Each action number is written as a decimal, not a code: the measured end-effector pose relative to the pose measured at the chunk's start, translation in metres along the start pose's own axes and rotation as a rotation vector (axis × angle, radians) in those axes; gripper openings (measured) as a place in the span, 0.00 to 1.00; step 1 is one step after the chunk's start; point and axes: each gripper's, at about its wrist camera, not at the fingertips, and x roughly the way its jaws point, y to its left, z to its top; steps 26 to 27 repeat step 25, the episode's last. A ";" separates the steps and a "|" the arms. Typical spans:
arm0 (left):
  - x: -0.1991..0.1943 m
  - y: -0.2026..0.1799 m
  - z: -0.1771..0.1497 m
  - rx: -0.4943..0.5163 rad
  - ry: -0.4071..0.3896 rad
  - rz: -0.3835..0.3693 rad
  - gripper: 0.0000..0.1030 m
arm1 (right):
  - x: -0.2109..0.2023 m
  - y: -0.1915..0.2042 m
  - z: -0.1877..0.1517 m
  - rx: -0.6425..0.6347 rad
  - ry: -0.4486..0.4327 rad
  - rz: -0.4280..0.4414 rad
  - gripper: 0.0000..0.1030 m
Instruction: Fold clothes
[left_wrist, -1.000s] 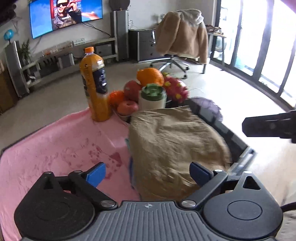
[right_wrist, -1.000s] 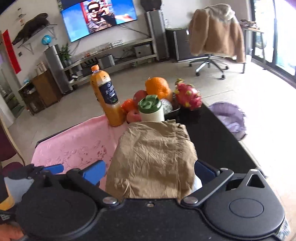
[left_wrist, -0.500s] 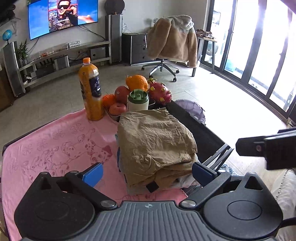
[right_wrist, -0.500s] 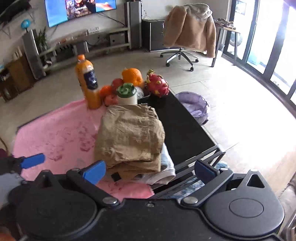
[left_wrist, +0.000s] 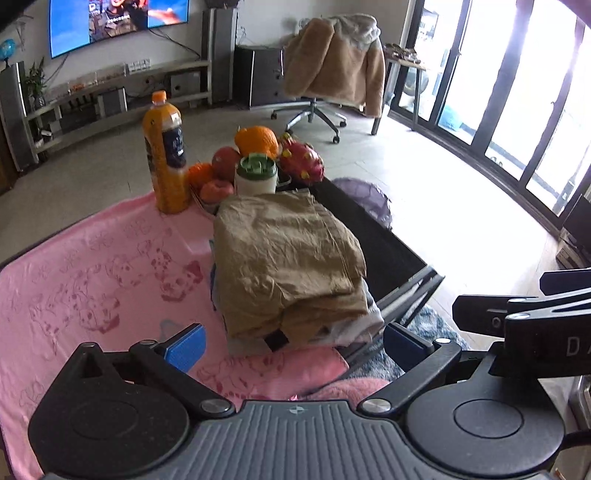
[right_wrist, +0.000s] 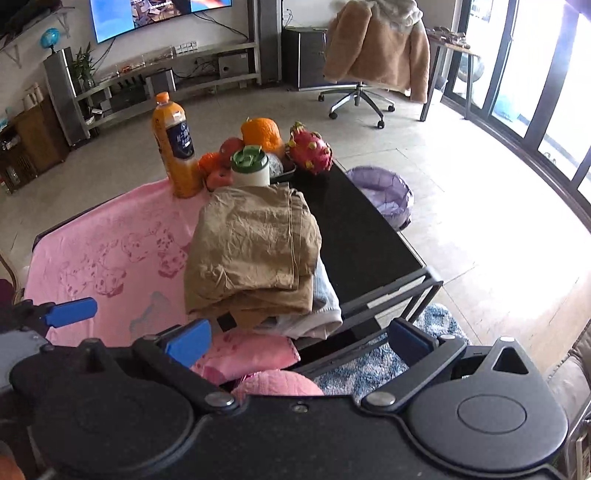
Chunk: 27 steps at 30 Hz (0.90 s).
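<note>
Two claws, both spread wide and holding nothing: left claw (left_wrist: 293, 343), right claw (right_wrist: 295, 341), each with blue ribbed pads.

Folded clothes (left_wrist: 288, 258): a crumpled tan garment, squarish, stacked on pale grey-white layers; directly ahead of each claw, apart from the pads.

Pink cloth (left_wrist: 99, 269): soft, printed with spotted dogs, spread over the surface ahead and to the left of the claws, under the stack.

Surface (right_wrist: 354, 236): glossy black top, bare to the right of the stack.

Beyond the stack: orange juice bottle (right_wrist: 175, 147), green-lidded white cup (right_wrist: 249, 166), heaped fruit (right_wrist: 308, 153).

Left view only: the right claw's black body at the right edge. Right view only: one blue finger (right_wrist: 72, 312) of the left claw at the left edge.
</note>
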 end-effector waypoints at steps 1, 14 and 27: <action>0.000 -0.001 -0.001 0.003 0.003 0.003 0.99 | 0.000 -0.001 -0.002 0.001 0.002 -0.002 1.00; 0.001 -0.007 -0.020 -0.011 0.070 0.003 0.99 | 0.000 -0.002 -0.024 0.018 0.030 -0.007 1.00; -0.002 -0.007 -0.023 -0.012 0.041 0.026 0.99 | 0.001 0.000 -0.026 0.023 0.028 -0.001 1.00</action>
